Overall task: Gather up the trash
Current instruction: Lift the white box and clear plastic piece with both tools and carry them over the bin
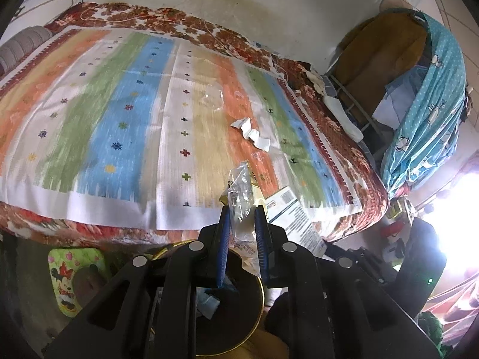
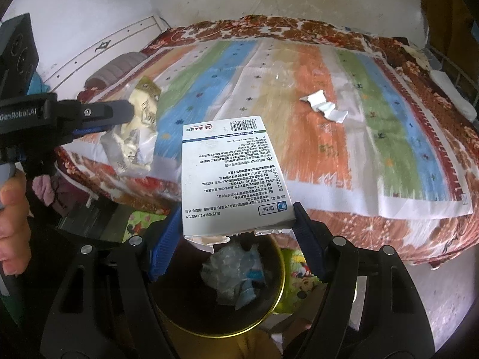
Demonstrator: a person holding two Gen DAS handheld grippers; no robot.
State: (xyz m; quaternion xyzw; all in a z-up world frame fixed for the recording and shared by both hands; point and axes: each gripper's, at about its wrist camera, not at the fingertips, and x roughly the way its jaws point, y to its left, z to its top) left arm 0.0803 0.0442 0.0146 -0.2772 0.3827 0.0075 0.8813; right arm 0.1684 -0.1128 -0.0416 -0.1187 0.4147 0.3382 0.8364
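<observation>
My left gripper (image 1: 242,209) is shut on a crinkled clear and yellowish plastic wrapper (image 1: 241,191), held over the dark trash bin with a gold rim (image 1: 260,299). It also shows in the right wrist view (image 2: 131,122), with the wrapper (image 2: 134,137) hanging from it. My right gripper (image 2: 236,212) is shut on a white printed medicine box (image 2: 233,176), held above the bin (image 2: 278,287), which holds crumpled wrappers (image 2: 236,272). The box shows in the left wrist view (image 1: 296,215). On the striped bedspread lie white crumpled paper (image 2: 324,107) (image 1: 253,133) and clear plastic film (image 1: 214,98) (image 2: 284,80).
The bed (image 2: 434,239) fills the middle of both views. A Minnie Mouse stool (image 1: 74,275) stands on the floor left of the bin. A rack with clothes and a blue curtain (image 1: 431,113) stands at the right. A grey pillow (image 1: 21,48) lies at the bed's far left.
</observation>
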